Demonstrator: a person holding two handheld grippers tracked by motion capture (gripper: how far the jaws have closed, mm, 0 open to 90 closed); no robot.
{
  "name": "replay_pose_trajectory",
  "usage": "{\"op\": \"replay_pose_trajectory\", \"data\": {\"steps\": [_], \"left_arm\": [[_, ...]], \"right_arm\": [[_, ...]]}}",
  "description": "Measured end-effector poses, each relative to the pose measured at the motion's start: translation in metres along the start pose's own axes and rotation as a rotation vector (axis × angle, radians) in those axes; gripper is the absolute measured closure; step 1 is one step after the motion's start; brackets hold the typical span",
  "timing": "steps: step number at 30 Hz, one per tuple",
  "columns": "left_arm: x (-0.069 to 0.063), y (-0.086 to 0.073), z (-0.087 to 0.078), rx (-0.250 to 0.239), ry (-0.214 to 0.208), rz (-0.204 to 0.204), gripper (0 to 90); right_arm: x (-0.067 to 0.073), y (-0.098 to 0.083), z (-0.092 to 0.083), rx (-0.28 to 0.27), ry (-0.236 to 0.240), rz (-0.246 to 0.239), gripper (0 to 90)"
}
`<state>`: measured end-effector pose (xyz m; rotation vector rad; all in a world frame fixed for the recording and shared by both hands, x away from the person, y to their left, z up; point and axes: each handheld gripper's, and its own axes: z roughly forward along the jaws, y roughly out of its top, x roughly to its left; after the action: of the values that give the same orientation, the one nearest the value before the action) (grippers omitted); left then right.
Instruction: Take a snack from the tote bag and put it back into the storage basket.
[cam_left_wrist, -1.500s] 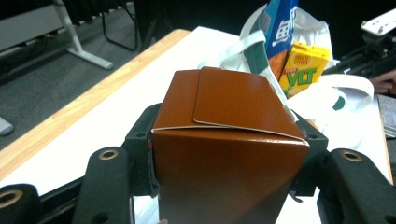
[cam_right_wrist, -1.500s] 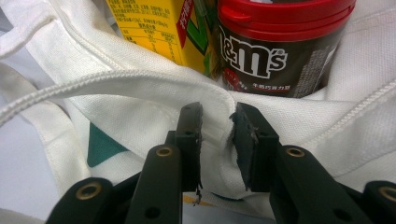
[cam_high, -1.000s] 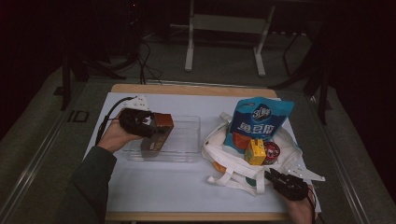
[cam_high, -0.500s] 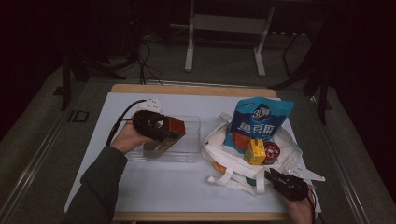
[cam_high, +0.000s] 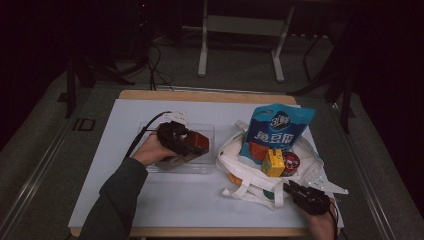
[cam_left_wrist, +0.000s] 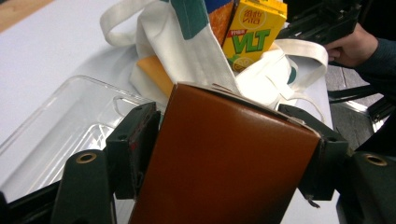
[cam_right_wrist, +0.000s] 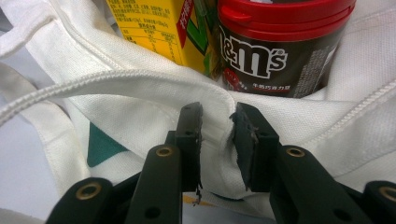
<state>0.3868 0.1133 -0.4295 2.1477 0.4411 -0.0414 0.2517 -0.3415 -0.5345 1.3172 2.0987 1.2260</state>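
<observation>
The left gripper (cam_high: 186, 142) clamps a brown rectangular carton (cam_left_wrist: 219, 163) and has carried it rightward over the clear plastic tray (cam_high: 202, 165) below. Beyond lies the white cloth tote bag (cam_high: 250, 175), its rim pinched by the right gripper (cam_right_wrist: 215, 122). Judging by this, unpacking continues.

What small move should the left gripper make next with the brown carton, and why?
Probably lower it and let go. The left gripper is shut on the brown carton, which is held over the clear tray, seemingly above its floor. Meanwhile the right gripper pinches the white bag's edge, so the bag looks steady for the next pick.
</observation>
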Motion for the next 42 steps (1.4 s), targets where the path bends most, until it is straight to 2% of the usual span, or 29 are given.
{"op": "replay_pose_trajectory", "data": {"steps": [6, 15, 28, 32, 37, 39, 42], "left_arm": [[-0.001, -0.001, 0.011, 0.036, -0.012, -0.004, 30.4], [-0.002, -0.003, 0.02, 0.08, -0.006, -0.009, 28.7], [-0.003, -0.009, 0.029, 0.15, 0.027, -0.008, 28.0], [-0.005, -0.007, 0.03, 0.15, 0.028, -0.006, 26.1], [-0.007, -0.007, 0.033, 0.168, 0.049, 0.006, 25.5], [-0.008, -0.006, 0.032, 0.16, 0.05, 0.009, 25.6], [-0.012, -0.003, 0.029, 0.135, 0.075, 0.028, 25.6]], "right_arm": [[0.0, 0.0, 0.0, 0.0, 0.0, -0.001, 71.6], [0.0, 0.0, 0.0, 0.0, -0.001, -0.001, 71.6], [0.0, 0.0, 0.0, 0.0, -0.001, -0.001, 71.5], [0.0, 0.0, 0.0, 0.0, -0.001, -0.002, 71.5], [0.0, 0.0, 0.0, 0.0, -0.001, -0.001, 71.4], [0.0, 0.0, 0.0, 0.0, -0.001, -0.002, 71.4], [0.0, 0.0, 0.0, 0.0, 0.0, -0.001, 71.4]]}}
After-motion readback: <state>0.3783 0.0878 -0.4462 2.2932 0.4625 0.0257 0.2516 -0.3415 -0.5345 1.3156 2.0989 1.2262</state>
